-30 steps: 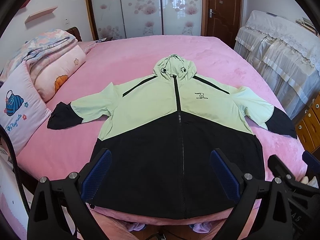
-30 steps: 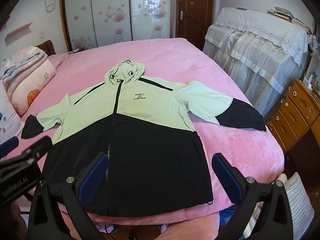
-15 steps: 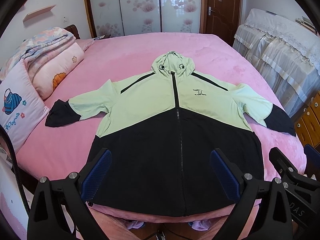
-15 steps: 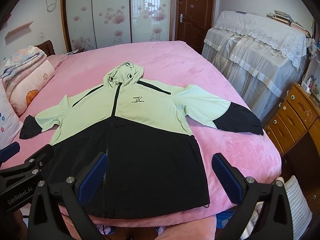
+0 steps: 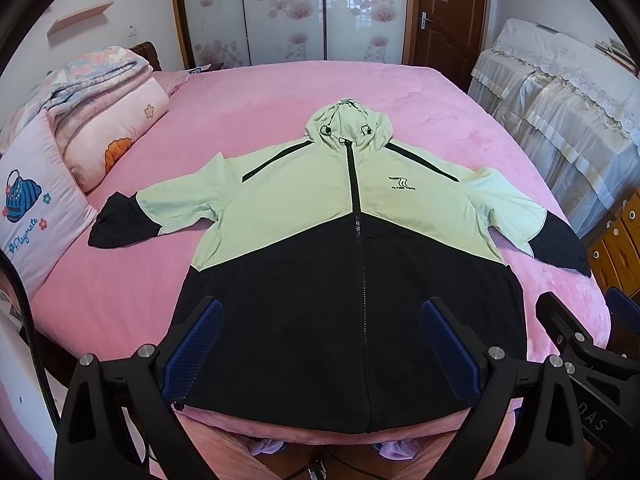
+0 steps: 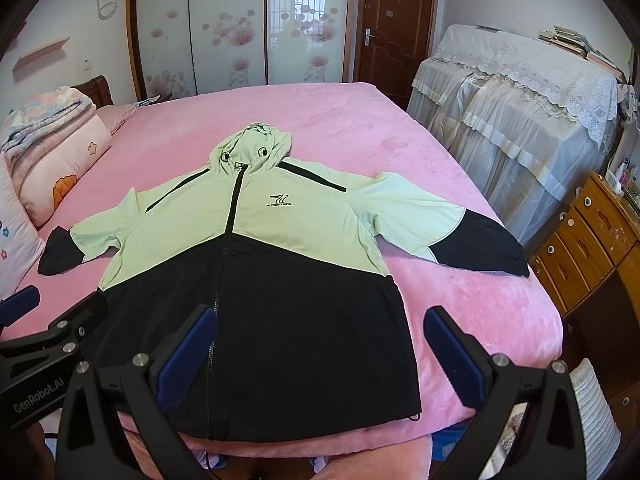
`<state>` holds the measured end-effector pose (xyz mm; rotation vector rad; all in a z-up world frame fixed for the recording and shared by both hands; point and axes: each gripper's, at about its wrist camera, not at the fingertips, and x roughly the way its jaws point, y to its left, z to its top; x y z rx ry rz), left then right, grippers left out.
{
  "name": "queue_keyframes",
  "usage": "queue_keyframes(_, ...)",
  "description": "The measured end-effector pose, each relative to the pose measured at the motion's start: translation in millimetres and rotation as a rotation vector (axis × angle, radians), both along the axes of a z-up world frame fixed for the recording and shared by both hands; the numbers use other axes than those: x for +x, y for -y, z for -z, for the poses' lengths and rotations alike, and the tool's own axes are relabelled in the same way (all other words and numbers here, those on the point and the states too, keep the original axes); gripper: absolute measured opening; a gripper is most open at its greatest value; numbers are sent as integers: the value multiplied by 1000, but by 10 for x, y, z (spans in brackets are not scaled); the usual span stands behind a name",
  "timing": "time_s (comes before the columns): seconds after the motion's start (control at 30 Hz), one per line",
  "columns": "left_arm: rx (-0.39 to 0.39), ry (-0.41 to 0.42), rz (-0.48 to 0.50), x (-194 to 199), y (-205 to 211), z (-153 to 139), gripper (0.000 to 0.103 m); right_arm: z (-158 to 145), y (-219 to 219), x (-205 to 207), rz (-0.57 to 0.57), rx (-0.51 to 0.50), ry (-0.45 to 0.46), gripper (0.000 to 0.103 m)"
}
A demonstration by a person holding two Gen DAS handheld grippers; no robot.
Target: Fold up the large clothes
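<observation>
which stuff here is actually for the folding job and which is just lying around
For the job:
- hooded jacket, spread flat, zipped
- pink bed under it
- left tongs, open
- right tongs, open

Lying about:
- folded quilt
- pillow
- wooden drawers
- lace-covered furniture

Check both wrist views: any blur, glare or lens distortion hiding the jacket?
Left wrist: sharp, jacket evenly daylit, fisheye bends the bed edges, dark corner vignette. Right wrist: sharp too, mild glare on the wardrobe doors, same bowing; the jacket's lettering is too small to read.
</observation>
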<state>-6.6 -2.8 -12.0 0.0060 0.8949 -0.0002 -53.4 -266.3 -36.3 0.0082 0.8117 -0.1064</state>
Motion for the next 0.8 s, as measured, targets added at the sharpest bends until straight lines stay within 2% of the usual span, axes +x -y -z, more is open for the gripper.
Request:
queue_keyframes(0.53, 8, -16, 9, 57, 67, 47, 99, 27, 10, 43, 2, 10, -8, 103)
queue_keyframes(0.8, 25, -15, 22, 109, 195, 26, 99, 53, 179, 104, 17, 20, 13, 103)
